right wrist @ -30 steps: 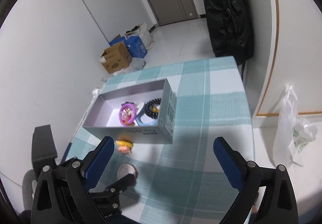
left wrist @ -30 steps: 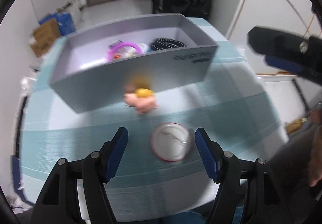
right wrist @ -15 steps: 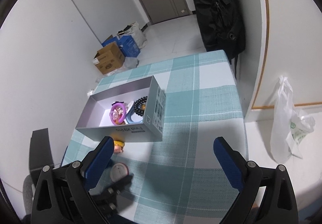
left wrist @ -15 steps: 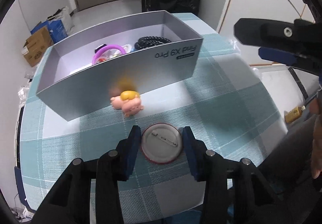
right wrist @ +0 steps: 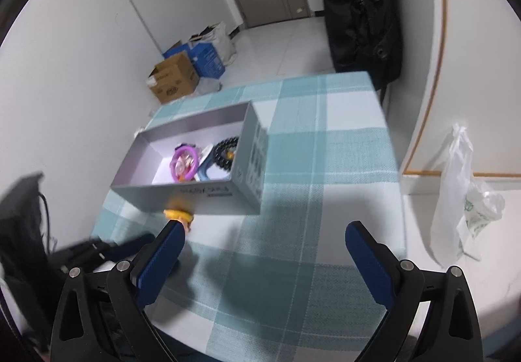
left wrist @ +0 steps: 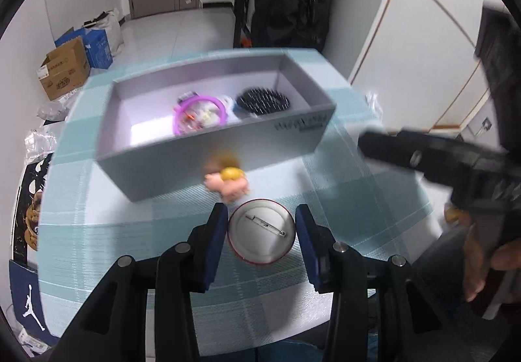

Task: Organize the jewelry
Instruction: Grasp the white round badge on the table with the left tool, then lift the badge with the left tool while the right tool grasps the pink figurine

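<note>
We have the left hand-held gripper (left wrist: 260, 233) clamped on the round pin badge (left wrist: 261, 231); next we carry it forward, over the wall into the grey box (left wrist: 182, 153). The right hand-held gripper (right wrist: 263, 259) gapes empty.

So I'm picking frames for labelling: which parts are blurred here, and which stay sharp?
Left wrist view: the grey box and figurine smear with motion, while the pin badge between the fingers stays crisp. Right wrist view: mostly sharp, slight blur on the box lettering.
</note>
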